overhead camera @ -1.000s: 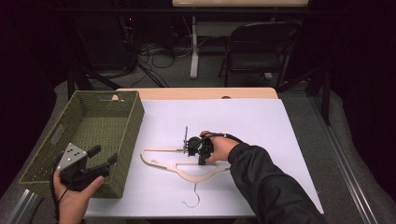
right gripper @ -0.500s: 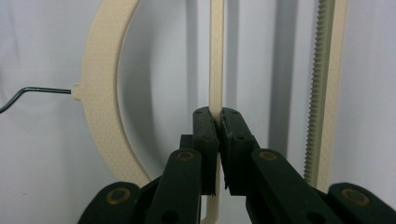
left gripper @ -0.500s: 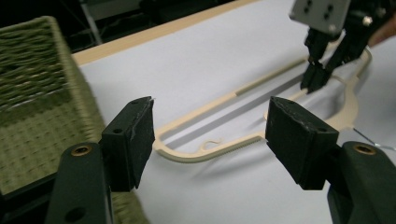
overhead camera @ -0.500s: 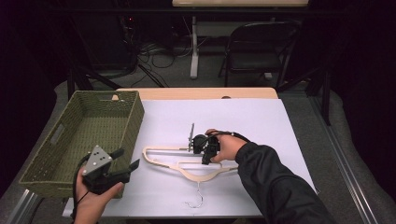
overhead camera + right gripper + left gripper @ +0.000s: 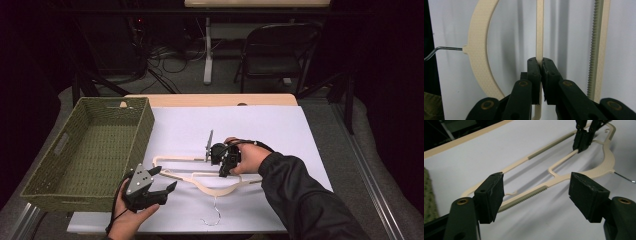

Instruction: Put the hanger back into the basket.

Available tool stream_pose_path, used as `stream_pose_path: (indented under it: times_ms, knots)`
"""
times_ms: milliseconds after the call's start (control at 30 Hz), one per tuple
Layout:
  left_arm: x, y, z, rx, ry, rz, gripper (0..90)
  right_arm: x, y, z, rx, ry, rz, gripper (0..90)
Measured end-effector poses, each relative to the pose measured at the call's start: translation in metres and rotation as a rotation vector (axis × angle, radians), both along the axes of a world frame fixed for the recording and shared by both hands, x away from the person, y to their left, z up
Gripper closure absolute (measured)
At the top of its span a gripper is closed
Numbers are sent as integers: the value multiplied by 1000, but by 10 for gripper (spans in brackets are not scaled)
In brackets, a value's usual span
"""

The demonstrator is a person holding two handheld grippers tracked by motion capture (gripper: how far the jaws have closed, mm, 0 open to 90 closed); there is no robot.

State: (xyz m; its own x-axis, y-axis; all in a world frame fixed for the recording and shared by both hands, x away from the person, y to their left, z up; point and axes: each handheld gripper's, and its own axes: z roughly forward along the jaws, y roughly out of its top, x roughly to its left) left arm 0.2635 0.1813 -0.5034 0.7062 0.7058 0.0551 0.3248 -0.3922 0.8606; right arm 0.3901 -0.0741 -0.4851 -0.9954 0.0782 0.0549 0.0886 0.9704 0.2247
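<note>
Between the right gripper (image 5: pixel 541 65) fingers (image 5: pixel 534 75), clamped tight, sits the hanger's (image 5: pixel 220 186) thin inner bar. Left gripper (image 5: pixel 536 192) fingers have just been opening, nothing in them, hanger's ribbed bar ahead on the counter (image 5: pixel 280 130). Centre that bar before closing.

A white sheet (image 5: pixel 260 125) covers a pale wooden table (image 5: pixel 210 99) under bright light, while the room around it sits in near darkness. Beyond its far edge stands 1 black folding metal chair (image 5: pixel 272 55) on grey carpet (image 5: pixel 190 75), beside a white table leg (image 5: pixel 207 50) and tangled black cables (image 5: pixel 165 52).
</note>
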Motion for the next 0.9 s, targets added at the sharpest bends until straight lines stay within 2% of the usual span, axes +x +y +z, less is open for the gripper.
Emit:
stream_pose_path:
  times_ms: [167, 267, 433, 467, 633, 700, 800, 867, 900]
  knots:
    - [1, -11, -12, 26, -8, -19, 226, -1, -1, 2, 3, 9, -7, 855]
    - [3, -20, -21, 66, -15, -32, 180, -2, 0, 2, 3, 15, 2, 855]
    - [4, -25, -27, 102, -23, -39, 130, -4, 2, 2, 2, 27, 1, 855]
    - [4, -27, -29, 117, -34, -37, 111, -3, 2, 1, 3, 33, 3, 855]
    - [5, -32, -31, 135, -44, -43, 93, -3, 3, 0, 8, 40, -1, 854]
    - [7, -35, -31, 156, -52, -45, 94, -3, 4, 0, 8, 41, 7, 855]
    - [7, -38, -33, 155, -51, -43, 93, -4, 5, 0, 3, 50, 6, 855]
    - [7, -42, -36, 185, -58, -55, 94, -4, 5, 0, 8, 49, 8, 855]
    - [7, -42, -36, 185, -58, -55, 94, -4, 5, 0, 8, 49, 8, 855]
